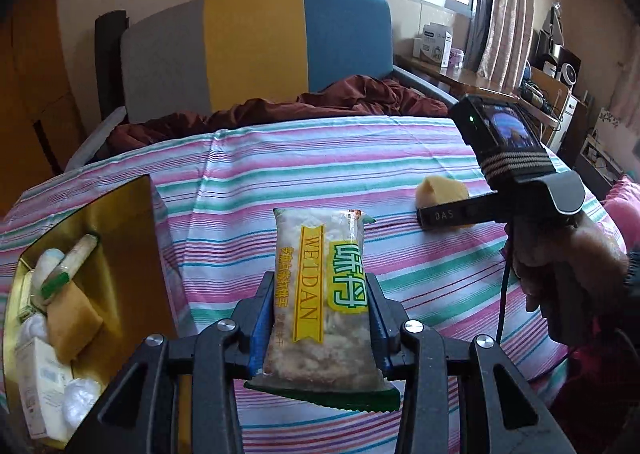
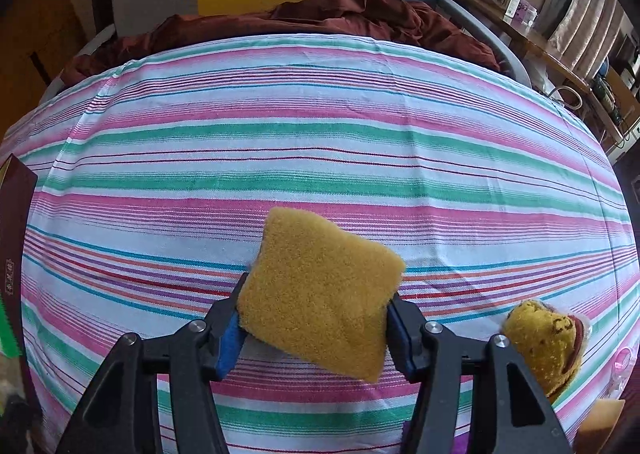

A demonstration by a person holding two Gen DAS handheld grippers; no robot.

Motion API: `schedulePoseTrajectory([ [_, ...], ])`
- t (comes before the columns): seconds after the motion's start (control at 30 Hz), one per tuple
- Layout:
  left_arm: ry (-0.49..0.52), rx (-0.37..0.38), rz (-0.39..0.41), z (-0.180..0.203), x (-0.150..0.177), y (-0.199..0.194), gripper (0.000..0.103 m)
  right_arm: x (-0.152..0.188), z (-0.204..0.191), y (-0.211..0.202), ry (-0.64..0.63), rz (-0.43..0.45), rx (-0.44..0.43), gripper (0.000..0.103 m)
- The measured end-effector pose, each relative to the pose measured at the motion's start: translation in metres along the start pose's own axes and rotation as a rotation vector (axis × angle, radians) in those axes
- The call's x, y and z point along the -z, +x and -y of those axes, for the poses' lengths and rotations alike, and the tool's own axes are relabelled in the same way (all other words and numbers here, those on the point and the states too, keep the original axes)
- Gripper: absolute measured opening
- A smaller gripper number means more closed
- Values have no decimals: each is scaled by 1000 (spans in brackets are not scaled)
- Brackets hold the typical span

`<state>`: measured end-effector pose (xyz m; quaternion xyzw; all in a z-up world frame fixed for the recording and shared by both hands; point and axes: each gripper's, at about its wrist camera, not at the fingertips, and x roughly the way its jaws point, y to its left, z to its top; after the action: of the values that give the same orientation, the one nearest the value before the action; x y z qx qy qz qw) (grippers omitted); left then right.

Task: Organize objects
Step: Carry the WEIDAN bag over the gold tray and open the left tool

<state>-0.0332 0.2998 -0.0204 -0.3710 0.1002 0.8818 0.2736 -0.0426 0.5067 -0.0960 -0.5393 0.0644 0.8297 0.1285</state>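
My left gripper (image 1: 320, 314) is shut on a clear snack packet (image 1: 320, 294) with yellow and green "WEIDAN" print, held above the striped cloth (image 1: 420, 282). A gold-lined box (image 1: 120, 238) stands at the left, holding a yellow sponge (image 1: 74, 322), a green-tipped tube (image 1: 72, 260) and several white items. My right gripper (image 2: 316, 318) is shut on a yellow sponge (image 2: 320, 294), held over the striped cloth (image 2: 320, 141). That gripper (image 1: 440, 215) and its sponge (image 1: 442, 189) also show in the left wrist view at the right.
A yellow plush toy (image 2: 544, 346) lies on the cloth at the lower right. The dark box edge (image 2: 16, 238) shows at the left. A rumpled maroon blanket (image 1: 320, 101) lies behind the cloth, before a grey, yellow and blue headboard (image 1: 256, 49). A cluttered desk (image 1: 460, 73) stands right.
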Motion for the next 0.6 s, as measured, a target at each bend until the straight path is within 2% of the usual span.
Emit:
schedulePoseTrajectory([
  [0.3, -89, -126, 42, -62, 1, -45, 42, 7, -12, 1, -29, 26, 28, 60],
  [0.6, -193, -198, 44, -119, 19, -57, 42, -6, -23, 14, -46, 55, 51, 61],
])
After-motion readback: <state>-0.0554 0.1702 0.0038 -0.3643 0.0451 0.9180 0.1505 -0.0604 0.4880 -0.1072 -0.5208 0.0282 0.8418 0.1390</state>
